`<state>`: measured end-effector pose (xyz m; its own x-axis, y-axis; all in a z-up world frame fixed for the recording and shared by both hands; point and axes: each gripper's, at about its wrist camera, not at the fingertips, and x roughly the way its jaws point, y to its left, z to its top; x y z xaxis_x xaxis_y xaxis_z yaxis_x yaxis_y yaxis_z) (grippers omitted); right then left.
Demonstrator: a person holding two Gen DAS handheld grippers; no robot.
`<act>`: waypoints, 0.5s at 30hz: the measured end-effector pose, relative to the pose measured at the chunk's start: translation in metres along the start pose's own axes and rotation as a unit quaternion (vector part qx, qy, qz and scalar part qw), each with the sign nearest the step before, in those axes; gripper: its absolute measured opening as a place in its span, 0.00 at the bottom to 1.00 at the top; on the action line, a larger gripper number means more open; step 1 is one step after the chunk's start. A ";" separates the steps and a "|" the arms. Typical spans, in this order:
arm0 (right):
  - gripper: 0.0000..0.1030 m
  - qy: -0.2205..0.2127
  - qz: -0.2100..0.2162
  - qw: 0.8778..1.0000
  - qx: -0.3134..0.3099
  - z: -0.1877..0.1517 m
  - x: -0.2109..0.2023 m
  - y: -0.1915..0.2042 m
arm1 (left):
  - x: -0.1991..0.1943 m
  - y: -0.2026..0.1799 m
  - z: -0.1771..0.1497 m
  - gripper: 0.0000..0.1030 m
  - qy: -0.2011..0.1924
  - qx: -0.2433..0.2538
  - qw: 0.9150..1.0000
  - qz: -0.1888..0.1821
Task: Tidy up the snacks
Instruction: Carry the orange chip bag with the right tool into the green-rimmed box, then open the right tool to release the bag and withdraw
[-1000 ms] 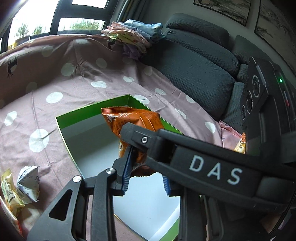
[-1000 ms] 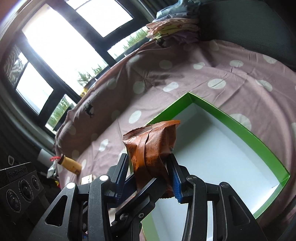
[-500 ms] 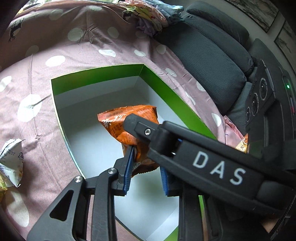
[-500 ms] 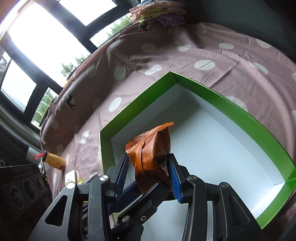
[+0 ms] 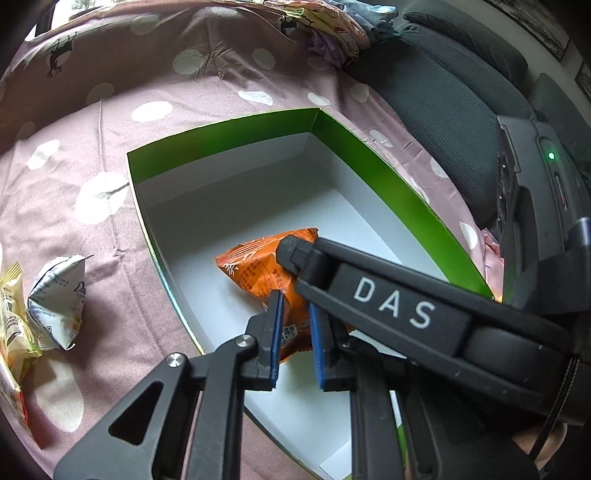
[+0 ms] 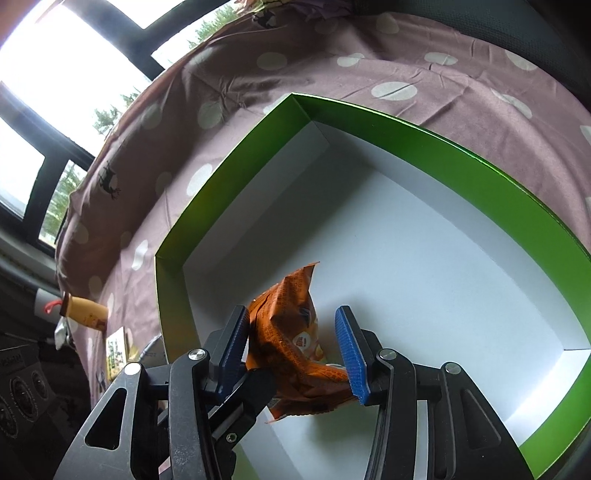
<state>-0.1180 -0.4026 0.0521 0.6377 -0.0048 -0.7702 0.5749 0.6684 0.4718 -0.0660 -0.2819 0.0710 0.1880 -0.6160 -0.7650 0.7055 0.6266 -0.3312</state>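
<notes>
An orange snack bag (image 5: 258, 269) lies on the white floor of a green-walled box (image 5: 388, 181) on a pink dotted cloth. My left gripper (image 5: 295, 332) has its blue pads close on the bag's near end. My right gripper (image 6: 291, 350) is open around the same bag (image 6: 291, 339), and its arm crosses the left wrist view. The box rim (image 6: 480, 155) also shows in the right wrist view.
A white snack pouch (image 5: 59, 295) and a yellow snack bag (image 5: 11, 325) lie on the cloth left of the box. A dark sofa back (image 5: 461, 99) and folded clothes (image 5: 332, 26) stand behind. A small bottle (image 6: 85, 314) lies at the cloth's edge.
Both grippers came down into the box with the orange bag. The right gripper's pads have spread apart and let go of the bag, which now rests on the box floor.
</notes>
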 end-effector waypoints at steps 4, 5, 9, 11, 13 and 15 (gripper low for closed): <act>0.53 0.009 0.004 1.000 0.001 -0.003 0.004 0.006 | -0.005 0.007 -0.004 0.16 -0.003 0.000 1.000 0.013; 0.53 0.011 0.003 1.000 0.002 -0.005 0.005 0.007 | -0.007 0.007 -0.005 0.16 -0.008 0.007 1.000 0.021; 0.58 0.016 -0.015 1.000 -0.011 -0.010 0.008 0.017 | -0.017 0.015 -0.012 0.09 -0.027 0.026 0.998 0.059; 0.58 0.013 -0.022 1.000 -0.019 -0.013 0.007 0.023 | -0.021 0.024 -0.014 0.09 -0.029 0.005 0.999 0.026; 0.58 0.012 -0.031 0.999 -0.029 -0.014 0.007 0.029 | -0.029 0.027 -0.015 0.09 -0.035 -0.010 0.999 0.007; 0.58 0.011 -0.034 0.999 -0.035 -0.014 0.006 0.032 | -0.041 0.028 -0.017 0.14 -0.046 -0.016 0.999 -0.003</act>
<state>-0.1027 -0.3705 0.0563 0.5861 -0.0368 -0.8094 0.5796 0.7171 0.3871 -0.0659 -0.2309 0.0841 0.2467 -0.6594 -0.7101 0.6842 0.6375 -0.3542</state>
